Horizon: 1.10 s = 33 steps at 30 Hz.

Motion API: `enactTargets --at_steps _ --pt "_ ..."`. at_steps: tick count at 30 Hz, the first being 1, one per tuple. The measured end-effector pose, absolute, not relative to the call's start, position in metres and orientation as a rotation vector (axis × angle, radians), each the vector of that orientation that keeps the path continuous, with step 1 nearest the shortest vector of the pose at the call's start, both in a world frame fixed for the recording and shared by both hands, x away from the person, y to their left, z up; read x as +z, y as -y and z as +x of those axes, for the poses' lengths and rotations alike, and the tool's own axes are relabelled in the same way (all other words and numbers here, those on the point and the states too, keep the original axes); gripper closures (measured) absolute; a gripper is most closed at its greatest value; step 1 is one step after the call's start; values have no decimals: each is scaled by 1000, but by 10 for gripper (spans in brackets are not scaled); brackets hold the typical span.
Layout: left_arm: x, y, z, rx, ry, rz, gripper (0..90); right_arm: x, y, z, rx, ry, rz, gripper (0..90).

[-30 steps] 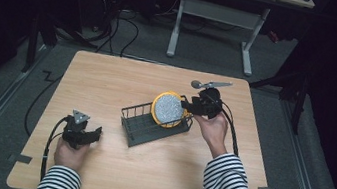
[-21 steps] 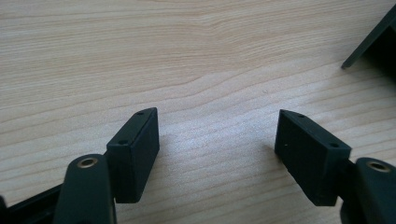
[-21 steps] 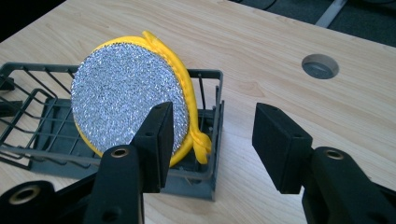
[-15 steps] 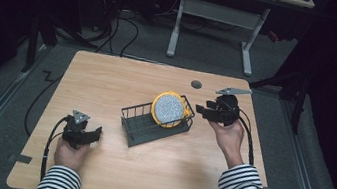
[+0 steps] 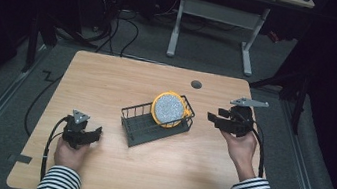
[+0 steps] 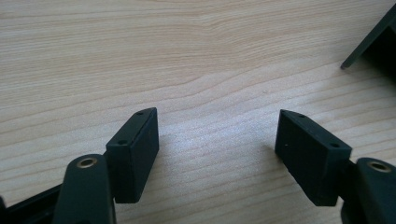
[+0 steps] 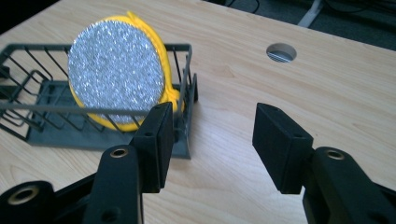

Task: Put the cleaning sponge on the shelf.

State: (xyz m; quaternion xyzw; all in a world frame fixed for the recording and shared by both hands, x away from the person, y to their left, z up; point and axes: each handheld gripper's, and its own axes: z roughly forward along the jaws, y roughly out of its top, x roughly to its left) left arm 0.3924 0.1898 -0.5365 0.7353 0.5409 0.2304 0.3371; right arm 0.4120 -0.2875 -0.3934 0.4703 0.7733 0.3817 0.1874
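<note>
**Scouring pad racked, right gripper standing clear**

High view: the round yellow scouring pad [image 5: 170, 109] is leaning upright in the wire rack [image 5: 144, 126] mid-counter [image 5: 124, 75]; placing looks done. The right gripper [image 5: 213, 118] is hovering beside the rack, the left gripper [image 5: 92, 134] resting well apart.

Left gripper view: jaws are standing apart over bare wood.

Right gripper view: jaws are gaping, empty, near the rack's end.

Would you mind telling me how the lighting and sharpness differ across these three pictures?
High view: dim, surroundings nearly black, table lit. Left gripper view: bright, wood grain crisp, near jaws slightly soft. Right gripper view: the sponge sparkles, sharp in its basket; jaws darker.
</note>
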Motion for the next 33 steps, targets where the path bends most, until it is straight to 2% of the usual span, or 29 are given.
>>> enactTargets --at_steps 22,33 --pt "-536 -190 392 599 -1408 1918 306 -416 319 371 1133 -2077 1370 491" --pt "-536 -189 392 601 -1407 1920 306 -451 330 355 1106 -2067 1425 477"
